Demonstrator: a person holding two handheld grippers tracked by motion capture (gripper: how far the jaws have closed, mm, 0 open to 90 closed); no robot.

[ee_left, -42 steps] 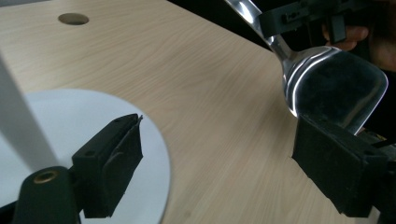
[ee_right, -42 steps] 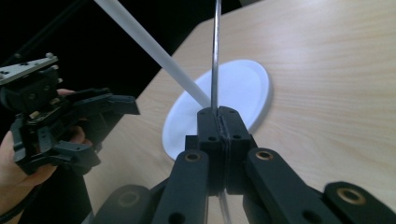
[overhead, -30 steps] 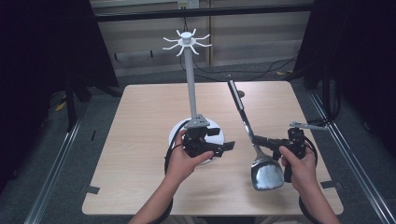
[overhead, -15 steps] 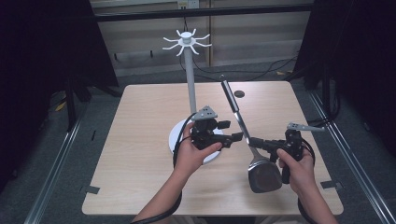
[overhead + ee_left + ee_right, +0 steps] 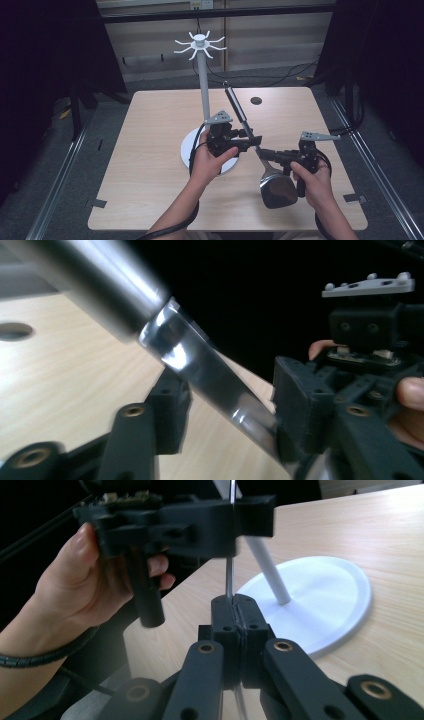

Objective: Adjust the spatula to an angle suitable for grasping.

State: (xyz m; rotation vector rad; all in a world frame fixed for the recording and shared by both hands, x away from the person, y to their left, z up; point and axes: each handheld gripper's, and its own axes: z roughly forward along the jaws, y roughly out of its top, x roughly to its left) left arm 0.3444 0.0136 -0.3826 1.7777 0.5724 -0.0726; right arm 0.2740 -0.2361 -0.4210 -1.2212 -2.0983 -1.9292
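Note:
A steel utensil with a broad scoop head (image 5: 277, 187) and a long dark handle (image 5: 237, 107) stands tilted over the table. My right gripper (image 5: 267, 155) is shut on its thin neck just above the head; the right gripper view has the neck (image 5: 230, 580) rising from my closed jaws (image 5: 239, 617). My left gripper (image 5: 250, 141) sits higher on the shaft, open. In the left gripper view the shiny shaft (image 5: 200, 365) runs between the spread jaws and leans against the right-hand one.
A white hanging stand with a round base (image 5: 187, 147), a tall pole (image 5: 203, 90) and hook arms on top rises just behind the left hand. The base (image 5: 320, 595) lies close behind the utensil. A round hole (image 5: 256, 100) marks the far tabletop.
My left gripper has moved right from the stand's base to the utensil's shaft and now straddles it. The right gripper kept hold while the handle tipped further left.

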